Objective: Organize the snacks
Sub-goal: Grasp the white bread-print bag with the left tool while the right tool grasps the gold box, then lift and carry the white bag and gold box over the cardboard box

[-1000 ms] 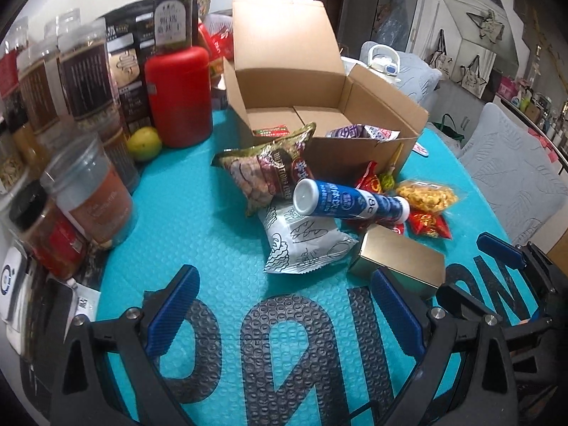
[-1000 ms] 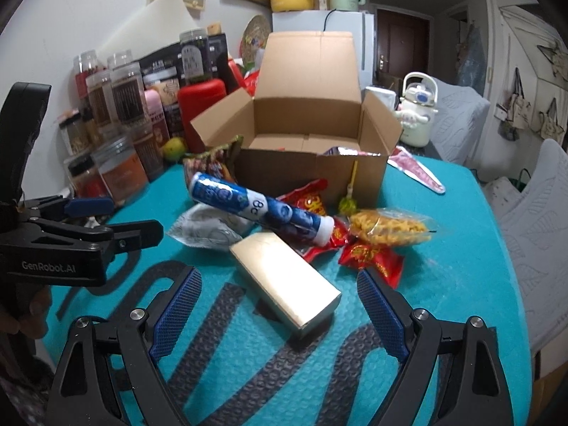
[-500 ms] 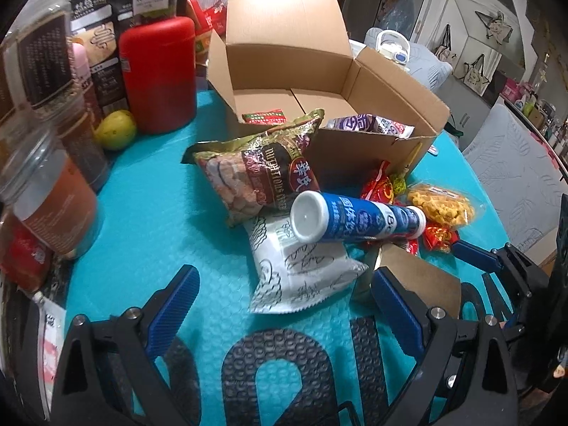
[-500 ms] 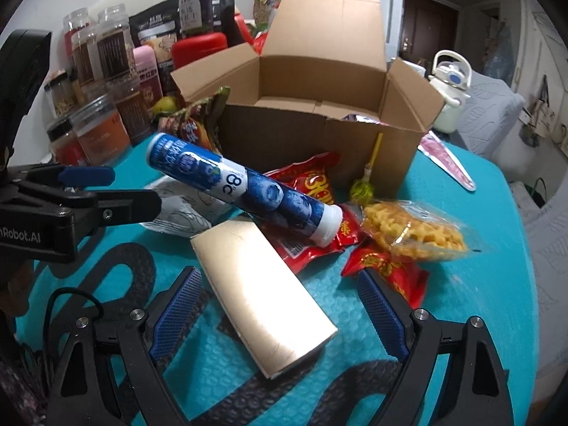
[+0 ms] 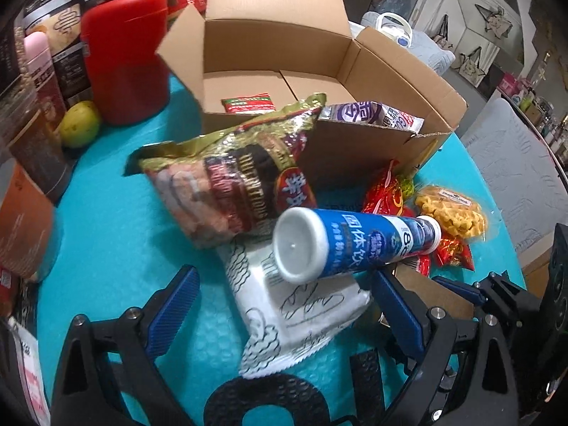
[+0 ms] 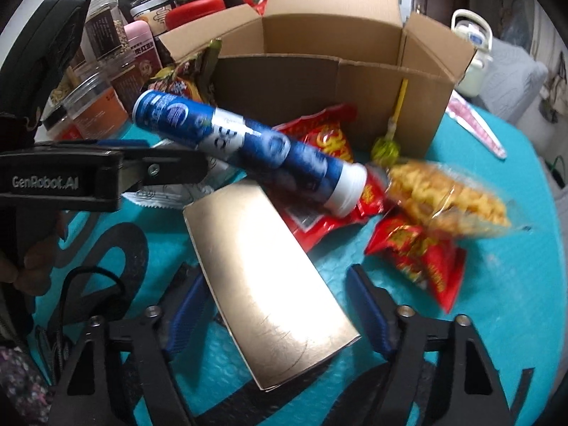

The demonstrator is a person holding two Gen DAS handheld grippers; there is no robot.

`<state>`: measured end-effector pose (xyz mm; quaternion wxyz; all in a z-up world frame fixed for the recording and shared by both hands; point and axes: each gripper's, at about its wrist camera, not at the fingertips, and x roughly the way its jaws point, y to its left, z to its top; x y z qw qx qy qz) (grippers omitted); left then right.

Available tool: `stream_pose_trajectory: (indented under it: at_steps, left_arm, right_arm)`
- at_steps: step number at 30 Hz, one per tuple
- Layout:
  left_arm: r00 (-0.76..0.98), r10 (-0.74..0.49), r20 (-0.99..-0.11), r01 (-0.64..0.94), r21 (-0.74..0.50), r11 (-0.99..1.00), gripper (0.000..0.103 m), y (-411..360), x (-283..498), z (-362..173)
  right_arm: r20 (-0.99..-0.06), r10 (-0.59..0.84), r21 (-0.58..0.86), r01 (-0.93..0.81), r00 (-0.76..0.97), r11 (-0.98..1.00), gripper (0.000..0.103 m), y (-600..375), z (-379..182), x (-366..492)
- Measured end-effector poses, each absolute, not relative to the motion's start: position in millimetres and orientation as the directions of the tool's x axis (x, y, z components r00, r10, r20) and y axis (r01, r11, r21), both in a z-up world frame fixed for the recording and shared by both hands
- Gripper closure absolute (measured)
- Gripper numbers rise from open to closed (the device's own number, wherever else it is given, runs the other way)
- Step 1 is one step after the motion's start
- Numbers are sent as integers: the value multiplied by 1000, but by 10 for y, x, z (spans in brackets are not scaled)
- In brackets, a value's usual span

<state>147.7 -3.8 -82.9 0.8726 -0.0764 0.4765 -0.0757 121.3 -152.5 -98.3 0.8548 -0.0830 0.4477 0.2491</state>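
Sorting barely begun: two packets lie in the open brown cardboard box (image 5: 355, 71).
Before the box on the desk: blue cylindrical tube (image 5: 348, 245), gold rectangular carton (image 6: 262, 280), several bags; left hand-held gripper (image 5: 284, 305) and right hand-held gripper (image 6: 277, 305) both open, empty.

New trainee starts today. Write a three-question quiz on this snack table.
1. True or false: the open brown cardboard box already holds packets.
2. What does the blue cylindrical tube with white caps rest on? A) red foil snack bags B) the bare mat C) the box floor
3. Which tongs straddle the flat gold rectangular box?

Key:
1. True: a red-green sachet lies inside.
2. A
3. The right tongs, open; the left tongs, also open, face the white printed pouch.
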Motion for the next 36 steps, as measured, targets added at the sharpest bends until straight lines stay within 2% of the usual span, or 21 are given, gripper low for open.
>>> stream_pose_trajectory:
  at_steps: [1,5,8,10,17,36]
  left_arm:
    - [531,-212,-820,62,-212,975,5,-42,1494,-839]
    - [507,-267,-820,70,-270,960,27,-24,1549,-893]
    - [503,-266,-822,97,-253,963,36,-62,1533,-872]
    - [503,-258,-825,111,-235,966,39,-83,1498,-860]
    - [488,-264,-832,125,-232,965,44,-45,1262,-823]
    - [429,-268,-863,201,-198,959,44,37,166,-784]
  right_arm:
    - [-808,349,77,-501,476,862,34,-1518,-985,1204]
    - [-809,347,77,-498,475,863,43,-1498,-985,1141]
    - [-809,353,87,-497,471,864,50,-1480,-986,1084]
    - [-806,362,99,-497,468,862,55,-1469,-990,1036]
    - [-804,333,95,-447,492,890,59,-1523,-968,866]
    - [-808,346,148,-405,476,902,60,-1689,-925,93]
